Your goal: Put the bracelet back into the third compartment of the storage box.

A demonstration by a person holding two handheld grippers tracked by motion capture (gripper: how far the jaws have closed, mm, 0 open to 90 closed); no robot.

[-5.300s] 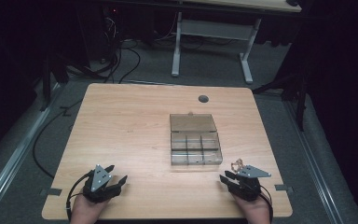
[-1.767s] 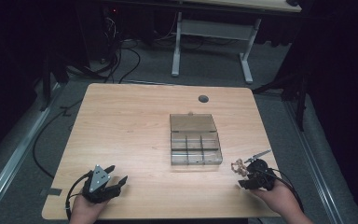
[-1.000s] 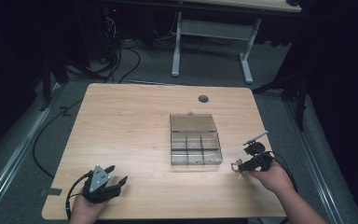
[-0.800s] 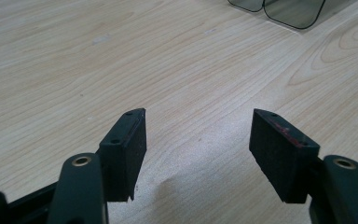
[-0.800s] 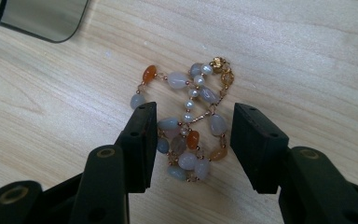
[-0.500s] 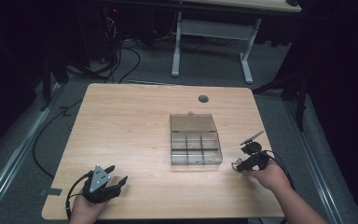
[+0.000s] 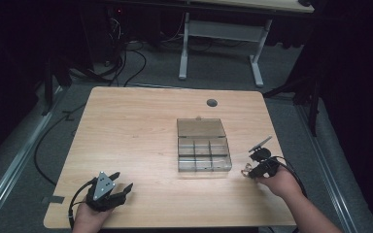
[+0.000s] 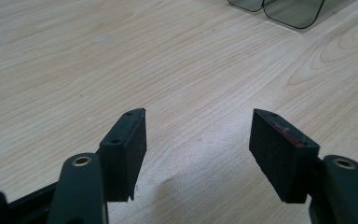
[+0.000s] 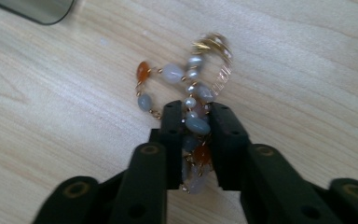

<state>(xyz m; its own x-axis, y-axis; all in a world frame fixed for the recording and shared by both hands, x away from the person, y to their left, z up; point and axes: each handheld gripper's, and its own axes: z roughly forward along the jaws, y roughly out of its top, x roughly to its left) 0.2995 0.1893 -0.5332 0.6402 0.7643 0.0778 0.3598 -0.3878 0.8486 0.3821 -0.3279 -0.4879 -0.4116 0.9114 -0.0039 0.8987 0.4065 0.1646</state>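
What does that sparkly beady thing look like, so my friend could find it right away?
Start at the wooden table and find the clear compartment box near its middle. Just right of the box, the right gripper is shut on a beaded bracelet. It is the one colourful thing there: orange, grey and pearly white beads on gold wire links.

Left gripper (image 7: 121, 186): black, grey three-cornered plate on top, black cable. Right gripper (image 9: 196, 116): black jaws, gold-ringed screw holes, flat square pads. Forearms without sleeves.
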